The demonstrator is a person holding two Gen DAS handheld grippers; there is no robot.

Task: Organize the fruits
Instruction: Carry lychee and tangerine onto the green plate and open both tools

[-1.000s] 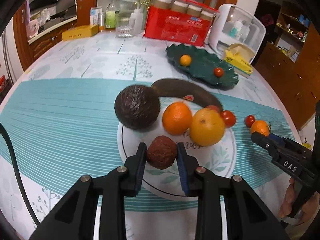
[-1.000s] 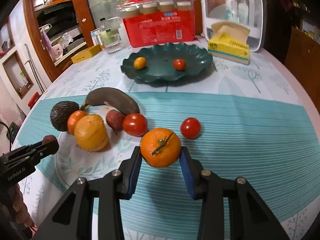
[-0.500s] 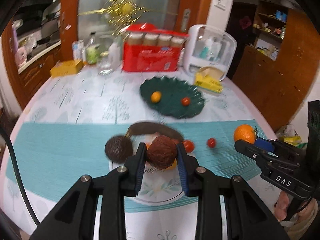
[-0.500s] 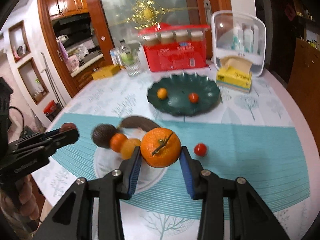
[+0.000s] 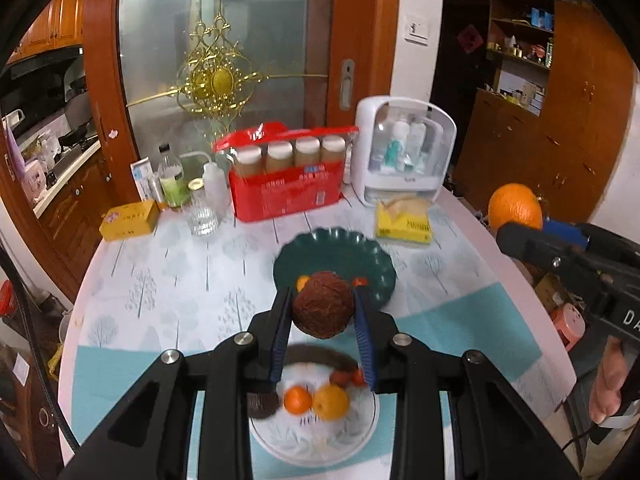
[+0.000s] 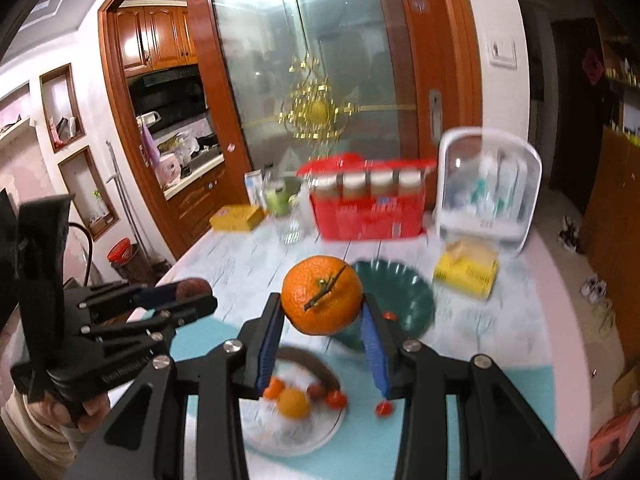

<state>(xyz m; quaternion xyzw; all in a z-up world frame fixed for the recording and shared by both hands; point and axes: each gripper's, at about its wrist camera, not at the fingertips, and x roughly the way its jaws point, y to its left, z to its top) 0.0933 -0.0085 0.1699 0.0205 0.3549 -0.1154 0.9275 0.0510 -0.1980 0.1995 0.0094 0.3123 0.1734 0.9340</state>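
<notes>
My left gripper (image 5: 322,312) is shut on a round brown rough-skinned fruit (image 5: 322,305) and holds it high above the table. My right gripper (image 6: 322,312) is shut on an orange tangerine (image 6: 322,295), also held high; it shows at the right of the left wrist view (image 5: 515,205). Below lies a white plate (image 5: 316,438) with an orange (image 5: 297,400), a yellow-orange fruit (image 5: 330,402), a dark avocado (image 5: 263,404), a dark banana and small red fruits. Behind it a dark green plate (image 5: 334,254) holds a small orange fruit and a red tomato.
At the table's back stand a red pack of jars (image 5: 286,178), a white cabinet box (image 5: 404,158), a yellow tissue pack (image 5: 403,224), a glass (image 5: 203,218), bottles and a yellow box (image 5: 129,220). A loose red tomato (image 6: 383,409) lies on the teal mat.
Both grippers have risen well above the table with their fruits still held, so the plates look much smaller and farther below.
</notes>
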